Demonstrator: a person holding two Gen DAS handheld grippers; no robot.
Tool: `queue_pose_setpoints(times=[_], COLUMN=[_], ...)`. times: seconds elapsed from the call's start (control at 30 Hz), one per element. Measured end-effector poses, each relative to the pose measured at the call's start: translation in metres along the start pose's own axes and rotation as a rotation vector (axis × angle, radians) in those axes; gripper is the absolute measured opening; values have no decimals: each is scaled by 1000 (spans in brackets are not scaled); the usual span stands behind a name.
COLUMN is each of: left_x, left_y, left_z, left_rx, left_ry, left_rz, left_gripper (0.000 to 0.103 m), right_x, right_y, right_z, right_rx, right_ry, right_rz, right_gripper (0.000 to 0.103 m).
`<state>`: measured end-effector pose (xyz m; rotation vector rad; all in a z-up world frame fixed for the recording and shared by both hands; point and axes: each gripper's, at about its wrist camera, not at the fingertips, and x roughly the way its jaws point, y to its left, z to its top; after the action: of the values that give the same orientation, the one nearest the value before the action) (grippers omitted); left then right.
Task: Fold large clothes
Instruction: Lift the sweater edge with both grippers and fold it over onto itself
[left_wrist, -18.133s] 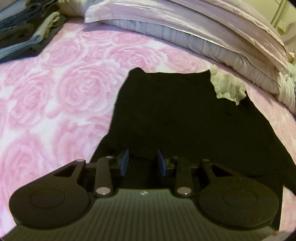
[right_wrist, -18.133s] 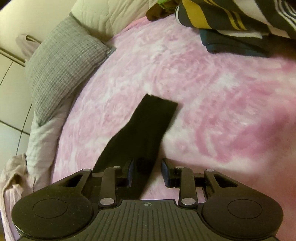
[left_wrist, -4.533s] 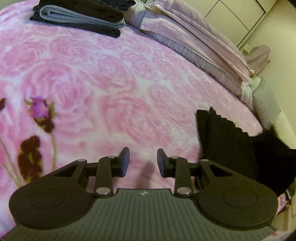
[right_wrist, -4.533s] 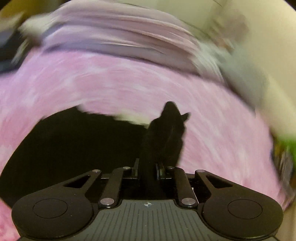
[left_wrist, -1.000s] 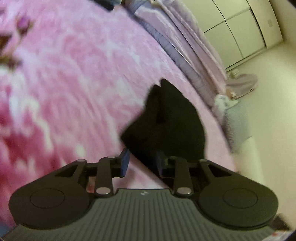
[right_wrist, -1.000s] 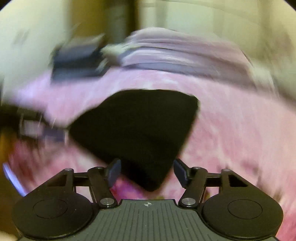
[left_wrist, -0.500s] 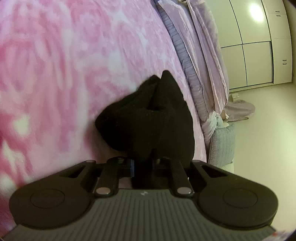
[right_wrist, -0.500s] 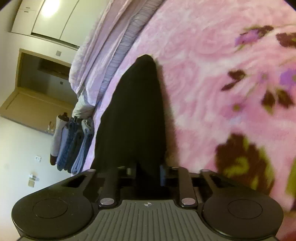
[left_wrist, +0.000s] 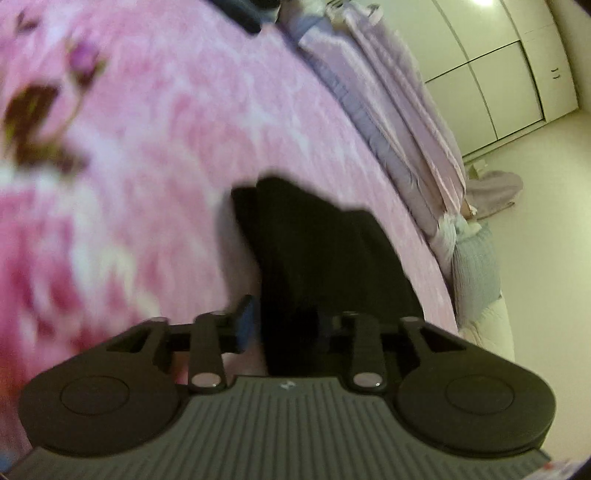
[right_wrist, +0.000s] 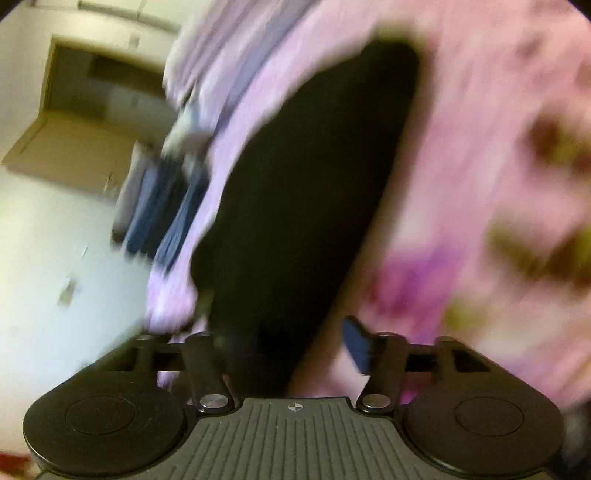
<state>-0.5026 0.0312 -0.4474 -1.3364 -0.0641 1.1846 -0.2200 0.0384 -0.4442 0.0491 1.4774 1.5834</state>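
A folded black garment (left_wrist: 317, 251) lies on the pink rose-patterned blanket (left_wrist: 147, 147). Its near end runs between the fingers of my left gripper (left_wrist: 286, 323), which stands open; the blue left pad (left_wrist: 244, 325) is clear of the cloth and the right pad is lost against the black. In the blurred right wrist view the same black garment (right_wrist: 306, 192) stretches away from my right gripper (right_wrist: 288, 347). That gripper is open wide, the cloth lying near its left finger and the blue right pad (right_wrist: 354, 347) standing free over the blanket (right_wrist: 480, 129).
Lilac pillows and quilt (left_wrist: 388, 103) line the bed's far side, with a grey cushion (left_wrist: 476, 266) at their end and wardrobe doors (left_wrist: 498, 74) beyond. A stack of folded dark and blue clothes (right_wrist: 159, 210) sits near the bed's edge.
Half a second ago both grippers were shut on the black garment; now both are open and the cloth rests on the blanket. Both views are swinging, the right one blurred.
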Motion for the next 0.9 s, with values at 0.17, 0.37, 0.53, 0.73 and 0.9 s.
queue_pose_setpoints(times=[0.17,0.37,0.53,0.73,0.9], left_x=[0,5,-13,-7,-16], left_y=[0,-4,-2,8,1], left_z=[-34,-26,12,48,63], left_rx=[-44,-19,62,149,211], left_ry=[78,57,-50,-29,-75], left_rz=[-65,-70,-19,48,62], left_gripper=[35,9,9,12,22], right_x=[-14,9,-11,-31,-77], right_y=[-37,-45,-35,-16,4], right_z=[64,96,46,-3,39], right_rx=[62,102,154,48,-223], right_ry=[-115,-96,-108,-16,-201], right_rz=[-16,36,44,33,-154], right_gripper=[67,24,20,47,51])
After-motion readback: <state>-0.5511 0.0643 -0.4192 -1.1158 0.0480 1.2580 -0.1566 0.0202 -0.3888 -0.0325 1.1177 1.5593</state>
